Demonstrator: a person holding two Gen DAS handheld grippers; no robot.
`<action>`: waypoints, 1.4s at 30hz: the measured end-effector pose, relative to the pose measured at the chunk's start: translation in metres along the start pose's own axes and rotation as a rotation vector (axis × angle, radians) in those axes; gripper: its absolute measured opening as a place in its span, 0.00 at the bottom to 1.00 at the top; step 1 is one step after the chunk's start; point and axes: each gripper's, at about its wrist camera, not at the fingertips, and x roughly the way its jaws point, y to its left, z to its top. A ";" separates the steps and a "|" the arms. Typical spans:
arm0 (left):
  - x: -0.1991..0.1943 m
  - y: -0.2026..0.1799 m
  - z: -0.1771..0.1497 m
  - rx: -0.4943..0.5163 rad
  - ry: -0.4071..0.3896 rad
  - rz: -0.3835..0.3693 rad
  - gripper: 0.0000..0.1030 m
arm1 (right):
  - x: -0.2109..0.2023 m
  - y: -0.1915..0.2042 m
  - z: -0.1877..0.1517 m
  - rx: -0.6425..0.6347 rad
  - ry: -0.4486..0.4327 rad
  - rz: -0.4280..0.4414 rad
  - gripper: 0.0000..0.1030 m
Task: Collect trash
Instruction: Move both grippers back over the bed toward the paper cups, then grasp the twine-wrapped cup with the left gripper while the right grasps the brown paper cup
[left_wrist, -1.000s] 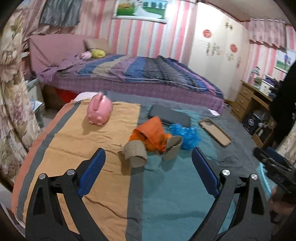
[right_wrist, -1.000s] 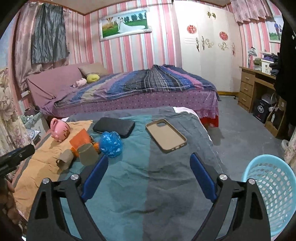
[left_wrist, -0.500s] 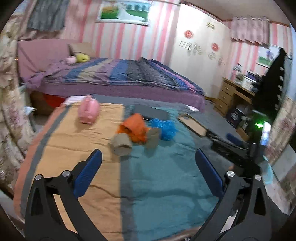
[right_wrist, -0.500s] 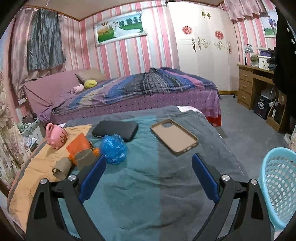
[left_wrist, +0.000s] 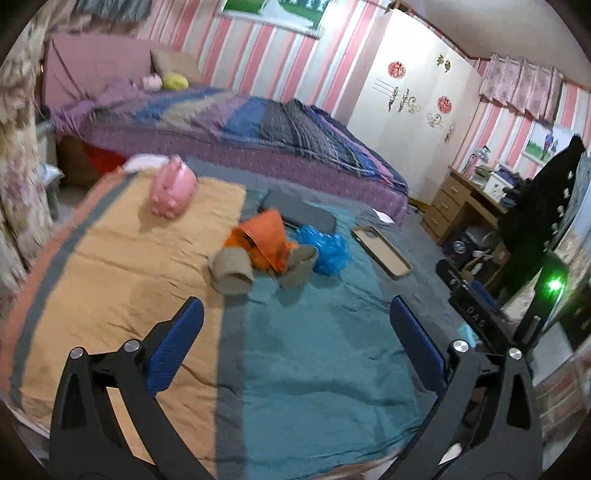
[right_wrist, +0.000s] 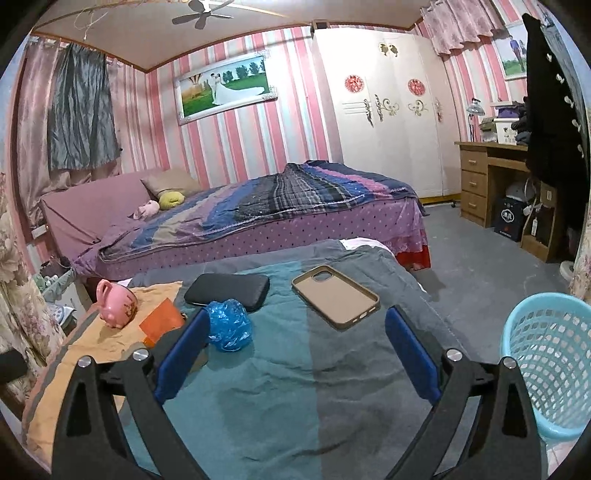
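Grippers: left gripper (left_wrist: 295, 332) and right gripper (right_wrist: 295, 339) both gape wide, empty.
Trash: blue bag (right_wrist: 228, 325), orange wrapper (left_wrist: 267, 240), cups (left_wrist: 232, 269) clustered mid-worktop (left_wrist: 314, 369).
Risk: phone case (right_wrist: 336, 297) beside trash could be mistaken for it; basket (right_wrist: 550, 362) sits off the edge, so drops may miss.

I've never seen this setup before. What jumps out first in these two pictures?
A little heap of litter sits mid-blanket: an orange wrapper, a crumpled blue plastic bag and two cardboard tubes. A pink piggy bank stands on the orange stripe, and a light-blue basket waits on the floor at right.
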 end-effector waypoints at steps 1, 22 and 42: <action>0.002 0.003 0.002 -0.016 0.001 -0.006 0.95 | 0.001 0.000 0.000 0.000 0.001 0.002 0.91; 0.127 0.076 0.008 0.066 0.059 0.158 0.94 | 0.071 0.118 0.028 -0.273 0.130 0.281 0.94; 0.145 0.086 0.034 -0.039 0.055 0.220 0.41 | 0.117 0.111 -0.032 -0.305 0.325 0.305 0.94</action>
